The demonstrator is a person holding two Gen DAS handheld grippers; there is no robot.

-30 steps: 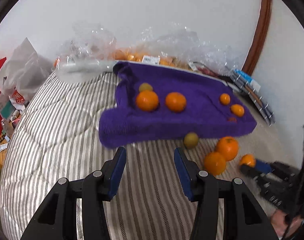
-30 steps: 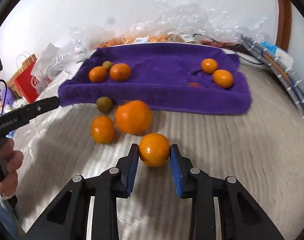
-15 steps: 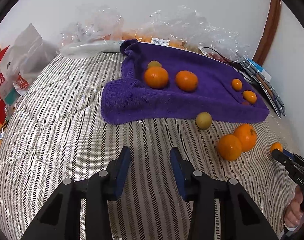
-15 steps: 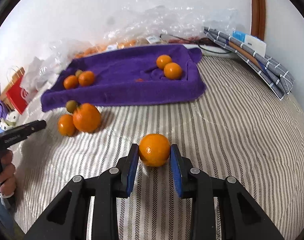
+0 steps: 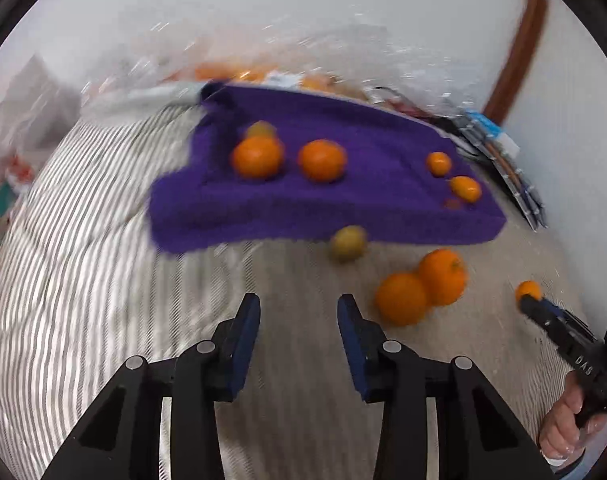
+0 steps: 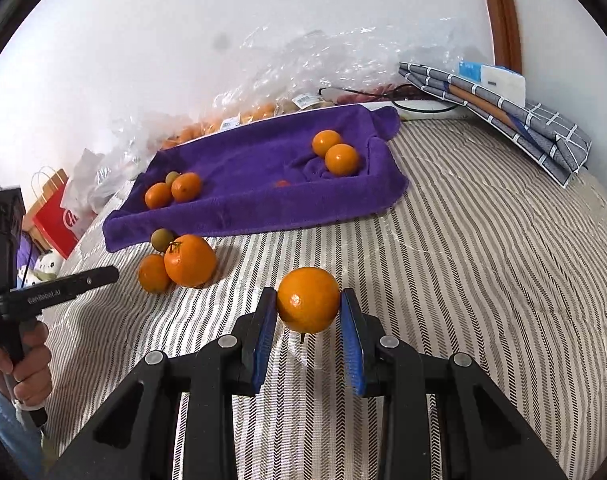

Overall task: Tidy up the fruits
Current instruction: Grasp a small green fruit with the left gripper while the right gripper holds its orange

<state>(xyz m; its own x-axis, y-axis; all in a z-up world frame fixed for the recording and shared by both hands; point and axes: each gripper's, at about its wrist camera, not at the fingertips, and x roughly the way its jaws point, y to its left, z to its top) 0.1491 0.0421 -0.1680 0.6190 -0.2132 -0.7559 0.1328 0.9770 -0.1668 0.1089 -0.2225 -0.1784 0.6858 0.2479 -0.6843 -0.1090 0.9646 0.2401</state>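
A purple towel (image 5: 343, 208) lies on the striped bed and carries two oranges (image 5: 256, 157) with a small greenish fruit (image 5: 259, 130) at its left, and two small oranges (image 5: 438, 163) at its right. In front of the towel, a green fruit (image 5: 348, 243) and two oranges (image 5: 401, 298) lie loose on the bed. My left gripper (image 5: 298, 304) is open above the bedding, with nothing between its fingers. My right gripper (image 6: 307, 298) is shut on an orange (image 6: 308, 308), held just above the bed, right of the loose oranges (image 6: 189, 260).
Clear plastic bags (image 6: 303, 72) of fruit lie against the wall behind the towel. A folded grey checked cloth (image 6: 523, 120) sits at the back right. A red paper bag (image 6: 57, 216) stands off the bed's left side. A person's hand (image 6: 27, 364) holds the left gripper's handle.
The left gripper's jaws have narrowed and its view has swung toward the loose fruit. The right gripper has carried its orange to the right, away from the loose oranges.
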